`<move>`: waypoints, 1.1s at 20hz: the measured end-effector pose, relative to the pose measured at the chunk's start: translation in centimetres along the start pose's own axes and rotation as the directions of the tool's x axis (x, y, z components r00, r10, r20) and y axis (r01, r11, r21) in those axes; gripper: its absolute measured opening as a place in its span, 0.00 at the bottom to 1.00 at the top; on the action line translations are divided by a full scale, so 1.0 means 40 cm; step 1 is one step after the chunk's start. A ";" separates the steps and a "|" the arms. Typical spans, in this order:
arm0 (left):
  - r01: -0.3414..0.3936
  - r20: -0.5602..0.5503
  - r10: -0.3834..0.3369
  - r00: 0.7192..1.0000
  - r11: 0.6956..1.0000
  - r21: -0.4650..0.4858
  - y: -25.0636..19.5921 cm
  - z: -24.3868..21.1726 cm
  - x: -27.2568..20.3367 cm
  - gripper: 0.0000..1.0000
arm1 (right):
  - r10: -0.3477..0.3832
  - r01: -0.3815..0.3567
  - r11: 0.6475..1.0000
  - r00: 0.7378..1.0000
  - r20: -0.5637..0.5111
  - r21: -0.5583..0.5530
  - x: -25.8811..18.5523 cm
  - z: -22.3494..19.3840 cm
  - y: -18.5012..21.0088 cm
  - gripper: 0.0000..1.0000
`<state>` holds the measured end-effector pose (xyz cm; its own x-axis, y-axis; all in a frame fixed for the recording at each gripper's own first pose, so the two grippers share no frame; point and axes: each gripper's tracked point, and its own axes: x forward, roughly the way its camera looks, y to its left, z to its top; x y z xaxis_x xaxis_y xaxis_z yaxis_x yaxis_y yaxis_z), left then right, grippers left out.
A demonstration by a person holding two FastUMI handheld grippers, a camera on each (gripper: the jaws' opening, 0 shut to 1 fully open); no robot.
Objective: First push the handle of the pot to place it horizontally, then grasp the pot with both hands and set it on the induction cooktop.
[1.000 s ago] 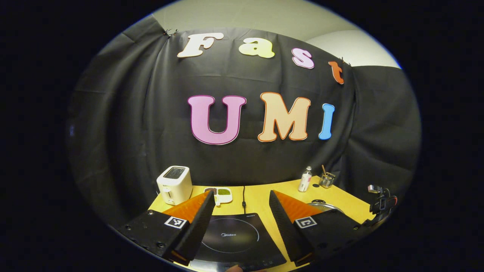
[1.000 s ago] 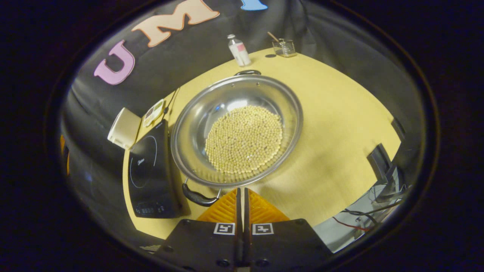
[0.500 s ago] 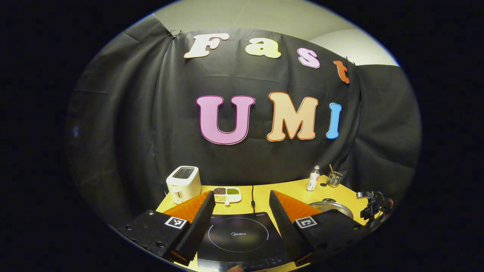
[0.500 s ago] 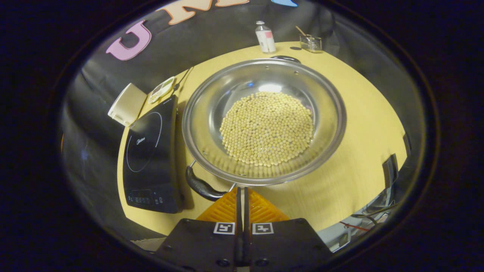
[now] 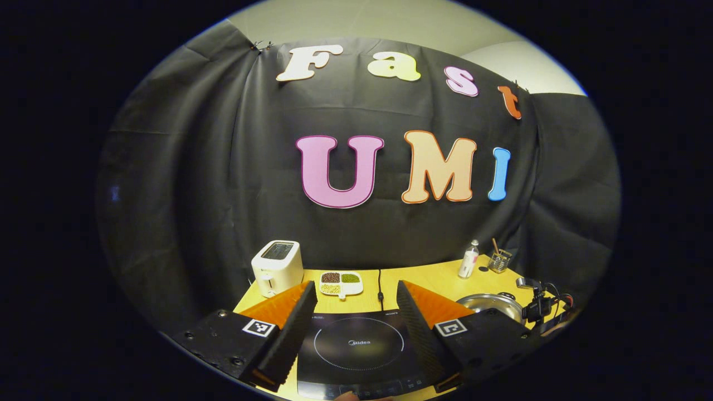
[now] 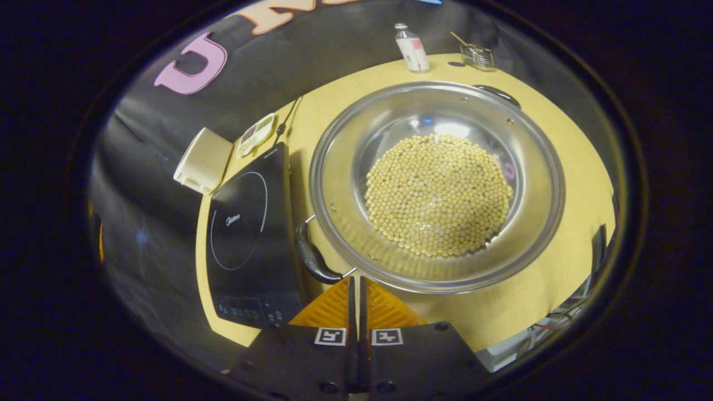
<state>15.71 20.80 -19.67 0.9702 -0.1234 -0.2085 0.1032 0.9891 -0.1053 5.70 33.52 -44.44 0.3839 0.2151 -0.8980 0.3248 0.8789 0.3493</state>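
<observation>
On the yellow table, the right gripper, fingers pressed together, noses against the near black handle of the steel pot of soybeans, just beside the induction cooktop. The handle-pushing step appears underway. The left gripper hangs spread over the cooktop; next, both must grip the pot's handles.

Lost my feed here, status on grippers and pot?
Right gripper shut, tips at the pot's near handle. Left gripper open over cooktop. Pot of beans on table beside cooktop, not lifted.
</observation>
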 end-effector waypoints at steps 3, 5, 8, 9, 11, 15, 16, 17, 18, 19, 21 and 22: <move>-0.014 0.000 0.014 1.000 1.000 0.004 0.013 0.002 0.001 0.88 | 0.018 -0.018 0.999 1.000 0.003 0.040 0.012 0.020 0.024 0.02; -0.008 -0.005 0.008 1.000 1.000 0.001 0.006 -0.004 0.001 0.89 | 0.036 -0.036 0.997 0.999 -0.001 0.066 0.022 0.025 0.043 0.02; -0.024 -0.012 0.024 1.000 1.000 0.003 0.013 -0.007 -0.004 0.88 | 0.053 -0.053 0.995 0.999 -0.008 0.080 0.035 0.035 0.059 0.02; -0.028 -0.015 0.028 0.999 1.000 0.002 0.013 -0.007 -0.005 0.88 | 0.060 -0.059 0.995 0.998 -0.008 0.085 0.042 0.037 0.065 0.02; -0.030 -0.023 0.030 0.999 1.000 0.003 0.003 -0.011 -0.006 0.89 | 0.076 -0.076 0.992 0.997 -0.004 0.101 0.051 0.047 0.074 0.03; -0.001 -0.024 0.002 1.000 0.999 0.033 -0.031 -0.003 -0.004 0.89 | 0.126 -0.127 0.985 0.992 0.014 0.117 0.043 0.058 0.099 0.00; 0.005 -0.029 -0.003 1.000 0.999 0.042 -0.038 -0.008 -0.003 0.89 | 0.148 -0.149 0.982 0.989 0.018 0.119 0.032 0.063 0.105 0.00; 0.007 -0.037 -0.005 0.999 0.999 0.043 -0.044 -0.011 0.000 0.89 | 0.168 -0.170 0.978 0.985 0.027 0.121 0.018 0.072 0.108 0.00; 0.007 -0.048 -0.005 0.999 0.999 0.036 -0.054 -0.018 0.002 0.89 | 0.187 -0.190 0.974 0.982 0.037 0.120 0.003 0.084 0.107 0.00; 0.013 -0.067 -0.012 0.998 1.000 0.022 -0.072 -0.026 0.004 0.89 | 0.190 -0.196 0.974 0.980 0.055 0.115 -0.014 0.097 0.093 0.02; 0.047 -0.101 -0.048 0.994 0.999 -0.007 -0.125 -0.051 0.004 0.89 | 0.178 -0.189 0.978 0.977 0.119 0.092 -0.046 0.144 0.049 0.02; 0.068 -0.120 -0.068 0.990 0.998 -0.009 -0.153 -0.069 0.008 0.89 | 0.140 -0.151 0.987 0.977 0.161 0.055 -0.060 0.169 0.002 0.00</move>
<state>14.79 14.48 -21.76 0.9276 -0.1994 -0.3160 0.1667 0.9777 -0.1277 10.64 30.19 -40.45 0.5599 0.2649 -0.7851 0.3103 0.8115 0.4951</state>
